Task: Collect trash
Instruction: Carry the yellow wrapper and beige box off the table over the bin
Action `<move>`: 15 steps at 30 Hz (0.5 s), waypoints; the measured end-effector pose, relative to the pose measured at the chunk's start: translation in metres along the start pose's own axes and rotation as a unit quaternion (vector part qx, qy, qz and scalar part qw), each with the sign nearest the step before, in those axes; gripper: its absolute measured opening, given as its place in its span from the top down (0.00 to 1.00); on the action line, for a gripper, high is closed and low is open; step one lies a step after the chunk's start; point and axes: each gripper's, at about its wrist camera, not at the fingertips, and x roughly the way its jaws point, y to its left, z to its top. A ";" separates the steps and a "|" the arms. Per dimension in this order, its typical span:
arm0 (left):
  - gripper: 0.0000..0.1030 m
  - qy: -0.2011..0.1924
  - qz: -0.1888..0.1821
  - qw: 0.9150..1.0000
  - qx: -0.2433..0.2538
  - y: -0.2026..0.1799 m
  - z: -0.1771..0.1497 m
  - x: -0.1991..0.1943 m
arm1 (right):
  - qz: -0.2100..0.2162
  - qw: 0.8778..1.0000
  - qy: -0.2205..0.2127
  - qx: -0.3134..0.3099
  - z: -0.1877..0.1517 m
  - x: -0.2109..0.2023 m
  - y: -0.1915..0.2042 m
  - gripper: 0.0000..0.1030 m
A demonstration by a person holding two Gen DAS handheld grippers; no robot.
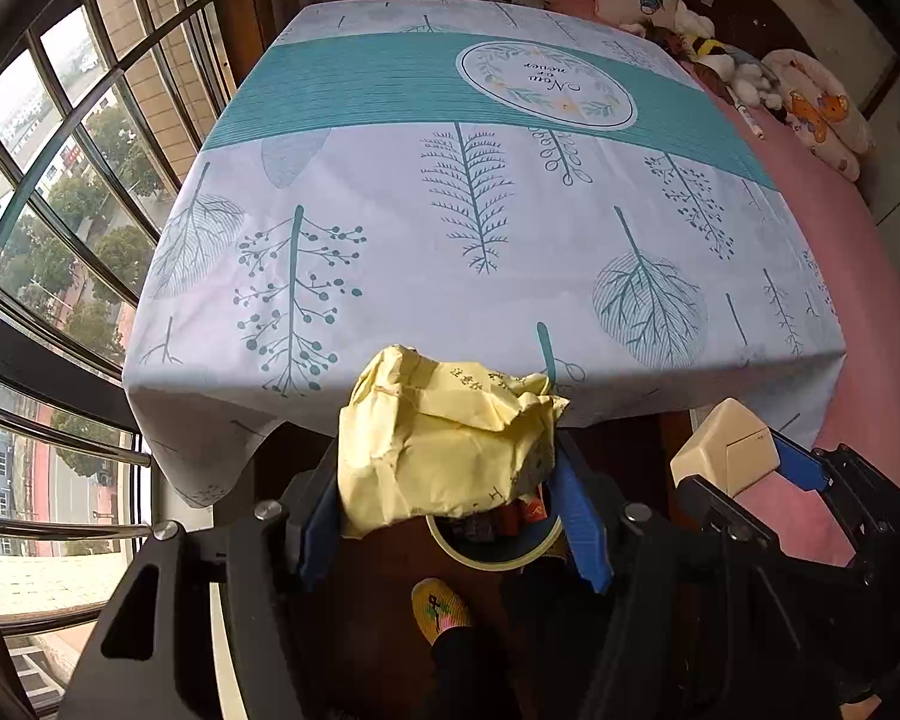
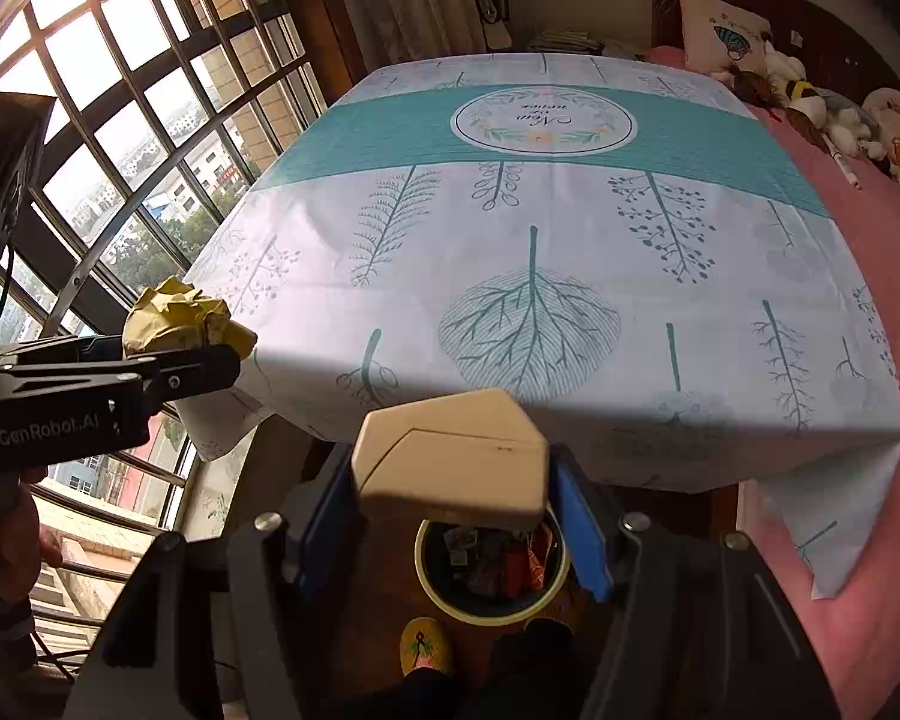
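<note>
The table under its leaf-printed cloth is filling the far view, and the bin is standing on the floor near its front edge. The left gripper is clamping the crumpled yellow paper on 2 sides, above the bin. The right gripper is clamping the beige carton. Both are looking light and easy to crush, so holding at the middle is enough

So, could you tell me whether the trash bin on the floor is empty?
No, the trash bin already holds several wrappers, plainly seen in the right wrist view below the held beige box.
</note>
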 end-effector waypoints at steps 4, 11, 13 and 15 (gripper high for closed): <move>0.40 0.028 -0.011 1.000 -0.006 -0.008 -0.020 0.026 | -0.002 0.999 0.035 0.026 -0.029 0.016 -0.010 0.38; 0.39 0.044 -0.034 0.998 -0.005 -0.023 -0.055 0.091 | 0.017 0.993 0.085 0.075 -0.072 0.074 -0.039 0.38; 0.38 0.047 -0.034 0.998 -0.007 -0.027 -0.064 0.116 | 0.022 0.993 0.093 0.075 -0.084 0.098 -0.047 0.38; 0.36 0.049 -0.036 0.998 -0.012 -0.030 -0.071 0.143 | 0.028 0.992 0.101 0.075 -0.097 0.124 -0.054 0.38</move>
